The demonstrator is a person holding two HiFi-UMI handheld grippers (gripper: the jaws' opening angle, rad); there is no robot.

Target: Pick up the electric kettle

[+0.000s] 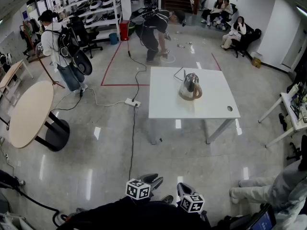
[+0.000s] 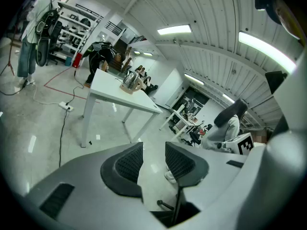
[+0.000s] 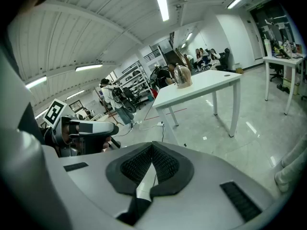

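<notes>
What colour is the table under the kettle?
White; the table shows best in the head view.

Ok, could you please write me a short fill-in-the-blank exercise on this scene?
The electric kettle stands on the ___ table.
The left gripper is ___, with nothing between its jaws.
The right gripper is ___, its jaws meeting on nothing.
Missing words: white; open; shut.

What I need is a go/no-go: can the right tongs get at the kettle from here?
Probably not yet. The kettle stands on the white table, well across open floor from the shut right tongs. Nothing blocks the way; stepping closer should do.
</notes>
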